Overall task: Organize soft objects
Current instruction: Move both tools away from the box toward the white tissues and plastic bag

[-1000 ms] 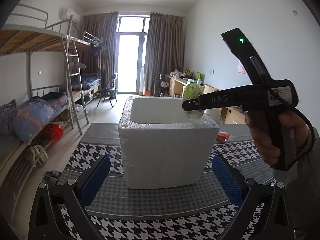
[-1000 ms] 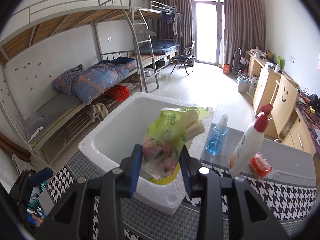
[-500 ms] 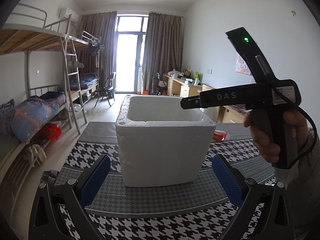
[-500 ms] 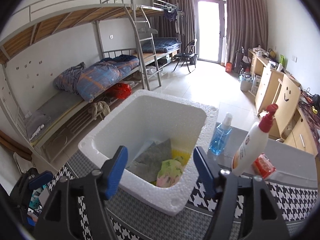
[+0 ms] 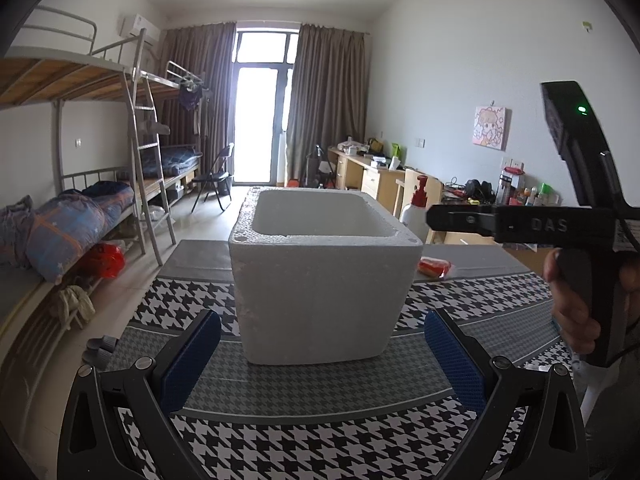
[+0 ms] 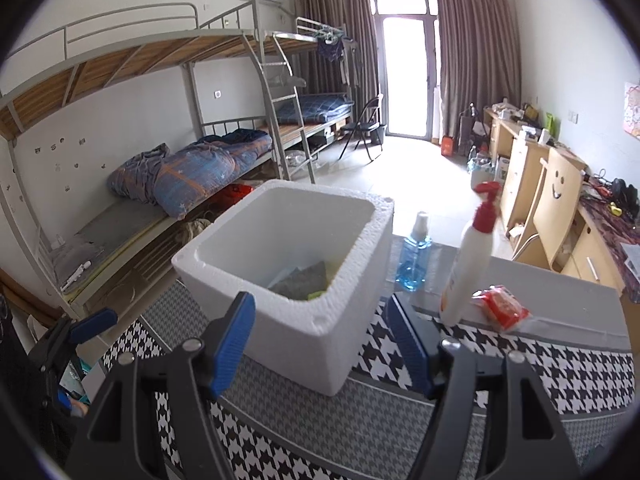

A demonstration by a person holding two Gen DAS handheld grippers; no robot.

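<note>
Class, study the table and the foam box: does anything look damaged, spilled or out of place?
Mostly tidy. The foam box has a rough, crumbled rim at its near corner, and the red packet lies loose by the upright white pump bottle. Nothing spilled.

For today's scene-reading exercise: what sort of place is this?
Most likely a shared dormitory room: metal bunk beds with a ladder, bedding on a lower bunk, and wooden desks along the opposite wall.

1. Box (image 6: 340, 276): white foam, grainy matt surface.
2. Table cover (image 6: 560, 368): woven houndstooth cloth, matt.
3. Pump bottle (image 6: 466, 268): smooth, glossy plastic.
4. Red packet (image 6: 502, 307): shiny plastic film.
5. Bunk frame (image 6: 280, 92): painted metal; wooden slats.
</note>
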